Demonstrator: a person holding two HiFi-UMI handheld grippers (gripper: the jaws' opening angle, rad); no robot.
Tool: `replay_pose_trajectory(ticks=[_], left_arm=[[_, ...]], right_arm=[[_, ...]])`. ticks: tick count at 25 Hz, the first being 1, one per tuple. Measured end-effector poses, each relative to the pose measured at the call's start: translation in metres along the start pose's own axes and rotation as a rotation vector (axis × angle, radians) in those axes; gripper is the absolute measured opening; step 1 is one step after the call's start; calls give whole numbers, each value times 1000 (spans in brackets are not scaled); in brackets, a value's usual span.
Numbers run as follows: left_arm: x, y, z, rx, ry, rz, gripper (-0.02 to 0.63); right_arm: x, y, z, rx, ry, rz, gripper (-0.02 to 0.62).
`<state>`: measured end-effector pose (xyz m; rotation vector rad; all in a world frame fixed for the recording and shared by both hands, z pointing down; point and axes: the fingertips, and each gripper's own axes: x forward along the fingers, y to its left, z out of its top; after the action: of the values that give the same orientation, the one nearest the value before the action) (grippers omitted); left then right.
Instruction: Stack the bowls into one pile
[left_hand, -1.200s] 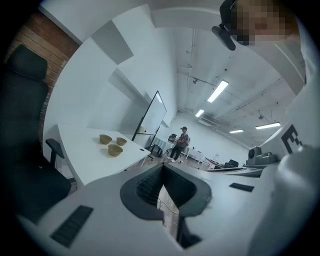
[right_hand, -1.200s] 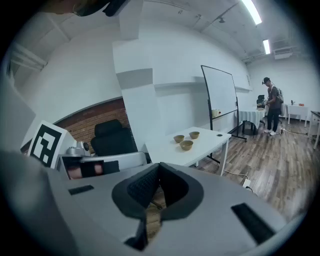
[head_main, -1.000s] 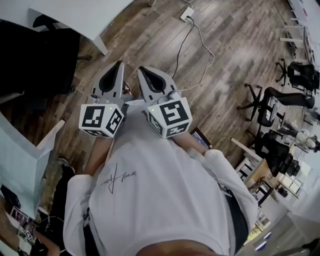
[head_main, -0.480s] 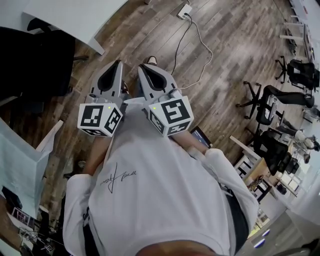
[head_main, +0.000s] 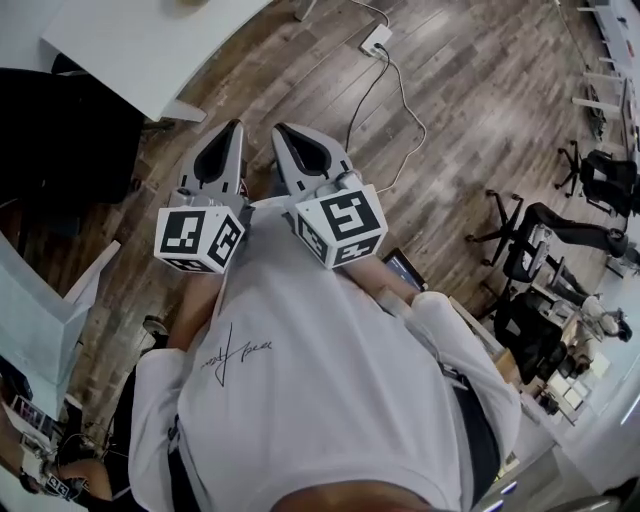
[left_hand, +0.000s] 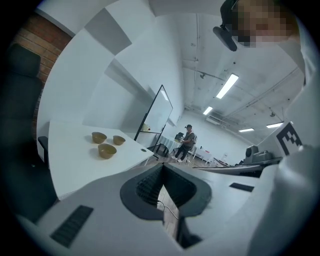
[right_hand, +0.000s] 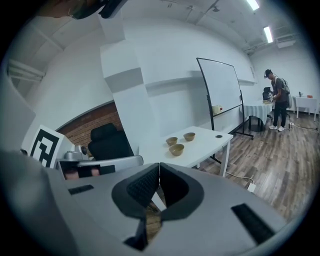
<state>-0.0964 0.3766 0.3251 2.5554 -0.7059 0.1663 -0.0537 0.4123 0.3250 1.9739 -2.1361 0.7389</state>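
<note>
Left gripper (left_hand: 162, 168): your jaws are pressed together, ribbed pads meeting, with nothing between them.
Right gripper (right_hand: 159, 165): the same, drawn closed and empty.
Both grippers, head view: held side by side in front of your chest, tips pointing out over the wooden floor.
Nearest bowl (right_hand: 176, 149): brown and upright, ahead of the right gripper and a little right of its jaw line, well apart from it.
Rear bowls: one (right_hand: 171, 141) just behind the nearest and one (right_hand: 189, 136) behind and to its right. All three stand separately, none nested.
Bowls from the left gripper: ahead and well off to the left of its jaws, also out of reach.
White table (right_hand: 206, 143): carries the three bowls near its middle, its near edge facing both grippers.
Bowl sizes: they look alike, but at this range you cannot be sure which would nest in which.
Task state: by my reading, no stacking has begun and you are not yet at the table.
Risk, grip: arriving with the jaws closed would push a rim instead of straddling it, sliding a bowl across the top.
Risk, crowding: the bowls sit near one another, so a wide jaw on the nearest could knock a rear one.
Risk, path: a black chair (right_hand: 107, 142) stands left of the right gripper, and a cable (head_main: 398, 88) trails on the floor ahead. Either could catch you.
</note>
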Motion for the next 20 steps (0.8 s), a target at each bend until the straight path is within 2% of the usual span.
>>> replay_pose_trajectory(ticks=[6, 12, 16, 20], left_arm=[[52, -20, 13, 21, -22, 91, 8], [89, -19, 13, -6, -44, 212, 8], [101, -20, 17, 12, -46, 261, 8], [102, -15, 15, 9, -42, 293, 8]], right_arm=[[4, -61, 18, -1, 29, 71, 11], [13, -111, 33, 0, 31, 157, 11], [18, -130, 32, 23, 47, 211, 11], [27, -127, 29, 20, 69, 262, 11]])
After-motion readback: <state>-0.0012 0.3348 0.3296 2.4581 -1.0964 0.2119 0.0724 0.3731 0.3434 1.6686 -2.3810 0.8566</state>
